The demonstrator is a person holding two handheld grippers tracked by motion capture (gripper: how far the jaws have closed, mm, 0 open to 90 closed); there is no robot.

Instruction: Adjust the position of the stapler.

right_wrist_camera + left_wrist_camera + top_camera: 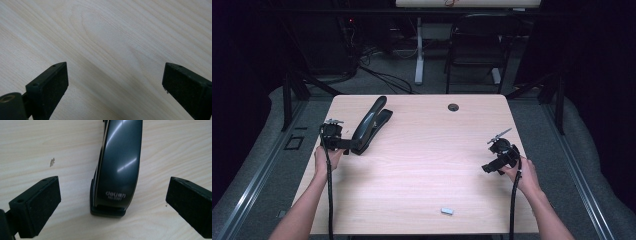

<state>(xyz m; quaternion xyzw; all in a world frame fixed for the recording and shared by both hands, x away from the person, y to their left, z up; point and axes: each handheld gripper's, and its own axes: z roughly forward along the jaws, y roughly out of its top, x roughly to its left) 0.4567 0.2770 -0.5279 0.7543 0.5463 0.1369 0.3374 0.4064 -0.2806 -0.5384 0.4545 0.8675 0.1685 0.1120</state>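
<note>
Two grippers rest low over the table (422, 150), jaws wide apart. The left gripper (112, 205) straddles the near end of the black stapler (117, 170) without touching it. The right gripper (115, 85) hangs over bare wood. A small pale block (447, 211), perhaps staples, lies near the front edge.

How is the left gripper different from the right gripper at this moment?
The left gripper has the large black stapler between its open jaws, untouched; the right gripper faces bare light wooden table. The left sits at the table's left edge, the right near its right edge. Both are open and empty.
</note>
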